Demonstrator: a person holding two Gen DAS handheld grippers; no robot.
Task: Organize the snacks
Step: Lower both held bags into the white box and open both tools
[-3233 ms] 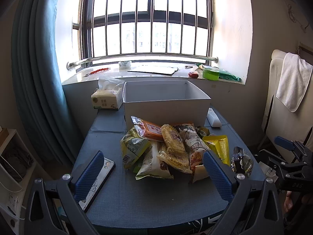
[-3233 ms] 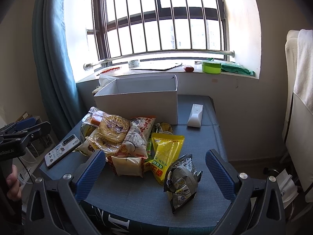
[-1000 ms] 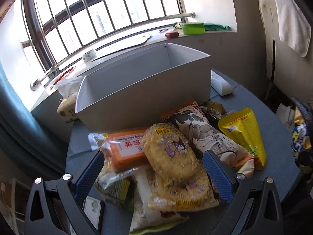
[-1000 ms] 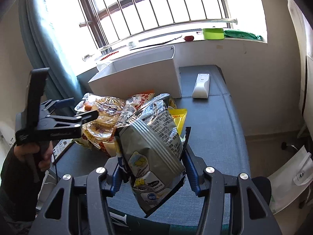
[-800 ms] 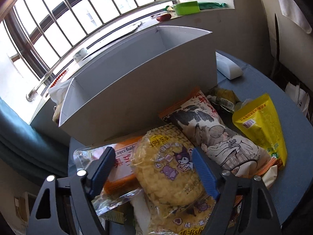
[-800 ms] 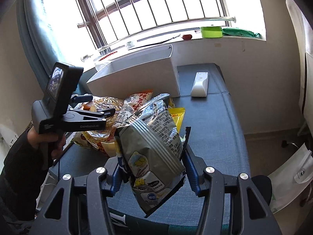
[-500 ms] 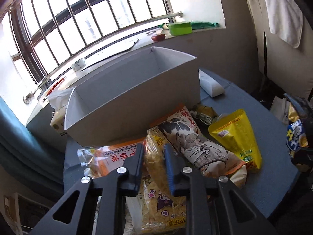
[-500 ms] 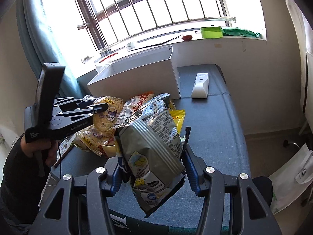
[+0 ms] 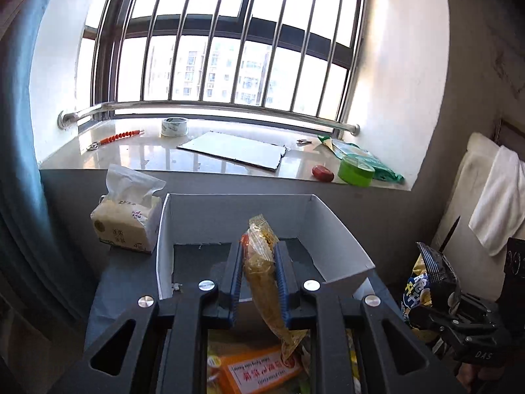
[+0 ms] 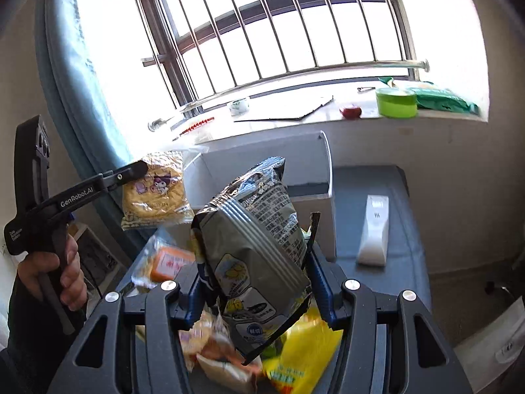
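Two tongs, left (image 9: 257, 272) and right (image 10: 256, 282), each gripping one snack packet: yellow (image 9: 262, 269), grey (image 10: 256, 246). One white box (image 9: 338, 239), one tissue pack (image 9: 126, 216), one remote (image 10: 374, 229) (loose packets below are too hidden to count).

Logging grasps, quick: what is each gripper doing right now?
Left gripper: shut on the yellow cracker packet, held above the white box.
Right gripper: shut on the grey chip bag.

A barred window (image 9: 229, 59) fills the far wall, bright daylight pouring in; a pale stone sill (image 9: 164, 154) runs beneath it; a teal curtain (image 9: 16, 164) hangs at the left; a white towel (image 9: 502, 197) drapes over furniture at the right; the walls (image 9: 475, 82) are grey.
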